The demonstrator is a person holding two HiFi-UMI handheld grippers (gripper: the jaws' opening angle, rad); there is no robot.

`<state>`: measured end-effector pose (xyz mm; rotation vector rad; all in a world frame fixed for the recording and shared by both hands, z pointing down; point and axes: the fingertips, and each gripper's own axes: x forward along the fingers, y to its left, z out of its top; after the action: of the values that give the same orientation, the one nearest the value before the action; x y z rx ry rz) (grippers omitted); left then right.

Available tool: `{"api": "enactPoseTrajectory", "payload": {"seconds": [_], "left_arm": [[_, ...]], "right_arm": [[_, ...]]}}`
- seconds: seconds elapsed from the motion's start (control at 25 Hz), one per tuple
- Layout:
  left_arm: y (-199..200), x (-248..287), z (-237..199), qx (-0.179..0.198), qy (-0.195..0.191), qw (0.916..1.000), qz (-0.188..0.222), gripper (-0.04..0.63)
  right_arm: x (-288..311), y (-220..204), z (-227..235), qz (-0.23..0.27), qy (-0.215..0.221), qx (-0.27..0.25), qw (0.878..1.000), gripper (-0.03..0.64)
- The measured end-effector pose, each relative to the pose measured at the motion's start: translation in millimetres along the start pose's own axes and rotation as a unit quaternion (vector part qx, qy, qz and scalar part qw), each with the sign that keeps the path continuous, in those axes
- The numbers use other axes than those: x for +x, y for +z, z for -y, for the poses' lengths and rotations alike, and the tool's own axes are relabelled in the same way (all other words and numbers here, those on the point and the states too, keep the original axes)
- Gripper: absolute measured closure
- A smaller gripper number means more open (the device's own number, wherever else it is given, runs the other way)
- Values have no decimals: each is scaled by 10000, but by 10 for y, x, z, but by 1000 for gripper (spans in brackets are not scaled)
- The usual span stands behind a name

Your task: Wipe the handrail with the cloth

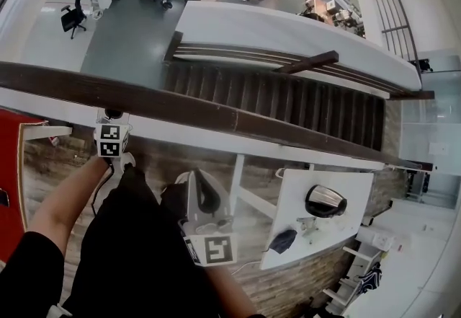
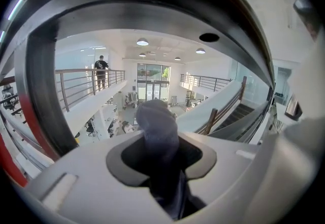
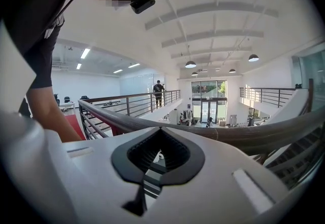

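One cloth [image 2: 157, 134], in left hand-held gripper [image 2: 161, 159]

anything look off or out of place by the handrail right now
Nothing stands out. The handrail looks whole, and the cloth sits pinched upright in the left gripper, close under the rail. The right gripper holds nothing.

**Layout at the balcony edge, as we are looking down.**
We are holding the left gripper [image 1: 112, 122] at the near edge of the handrail [image 1: 180, 109], with the cloth [image 2: 157, 136] sitting between its jaws. The right gripper [image 1: 204, 190] is hanging nearer us, to its right. The staircase [image 1: 288, 102] is descending beyond the rail.
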<state>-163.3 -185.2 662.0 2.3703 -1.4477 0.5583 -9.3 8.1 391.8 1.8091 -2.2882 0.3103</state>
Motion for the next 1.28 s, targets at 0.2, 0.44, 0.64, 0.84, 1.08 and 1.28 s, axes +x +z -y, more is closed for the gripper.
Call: {"api": "enactPoseTrajectory", "payload": {"seconds": [0.2,0.44,0.64,0.84,1.08,1.28], "left_arm": [[14,-4,72,45,12,10000,3,480],[8,36,182,-44,40,10000,-53,480],[-4,100,332,-110,-4,9999,-93,480],[-7,122,483,-90,-61,9999,-86,480],[2,132,631,-101,-145,9997,-138,479],[-3,156,746,-172,-148,9996,-179,479]], "right_arm": [[-95,18,141,46,-167,93,9998,615],[-182,-16,339,66,-290,164,9994,615],[-223,-15,410,106,-241,131,9996,615],[-287,-50,452,108,-220,130,9996,615],[-411,-57,599,137,-375,211,9990,615],[-486,-101,650,140,-450,285,9985,615]]}}
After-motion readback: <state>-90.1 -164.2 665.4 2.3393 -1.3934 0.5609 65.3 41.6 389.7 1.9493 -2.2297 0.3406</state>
